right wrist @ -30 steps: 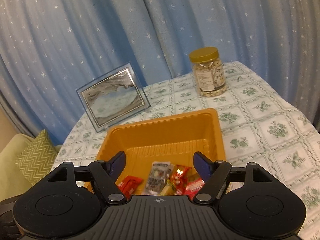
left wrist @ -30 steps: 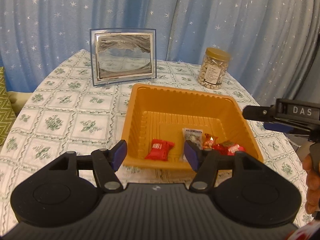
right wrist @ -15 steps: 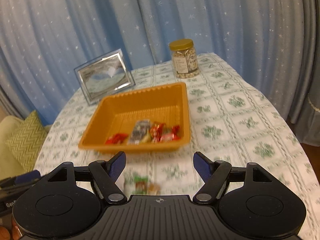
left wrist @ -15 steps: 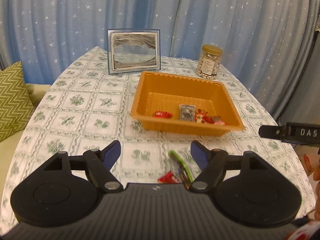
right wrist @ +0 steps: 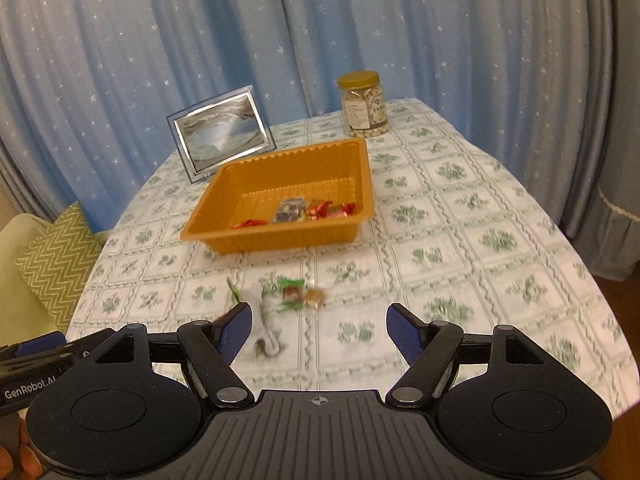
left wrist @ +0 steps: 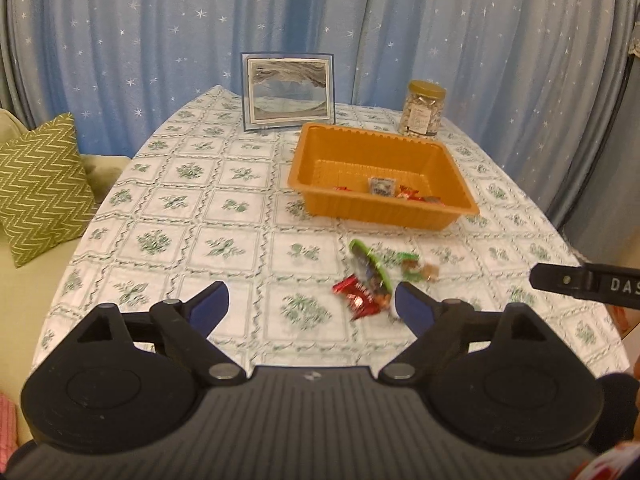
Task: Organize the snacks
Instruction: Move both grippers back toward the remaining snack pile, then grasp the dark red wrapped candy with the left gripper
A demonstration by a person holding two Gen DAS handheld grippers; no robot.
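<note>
Between your two hands, both tools hang above the near part of the table with nothing in them: your left gripper (left wrist: 311, 303) has its blue fingers spread wide, and your right gripper (right wrist: 319, 330) is released just the same.

Just ahead of them, a small cluster of loose snacks lies on the tablecloth (left wrist: 224, 208). You can count a red wrapped candy (left wrist: 357, 297), a green-edged packet (left wrist: 370, 266), a green-topped sweet (right wrist: 291, 290) and a small brown candy (right wrist: 315, 297) beside it; blur hides finer detail. The red candy and the packet sit close to your left gripper's right finger.

Farther out stands one orange tray (right wrist: 280, 236), apart from the loose cluster. It holds one red packet (right wrist: 248, 223) at its left, one silver-grey packet (right wrist: 289, 211) in the middle, and a bunch of red and gold candies (right wrist: 330, 209) at the right, too small to count exactly.

Behind the tray stand one framed picture (left wrist: 287, 92) and one gold-lidded jar of nuts (left wrist: 422, 109), with a starred blue curtain (left wrist: 160, 32) beyond. One green zigzag cushion (left wrist: 38, 184) lies off the table's left edge. Nothing blocks your reach to the loose snacks.
</note>
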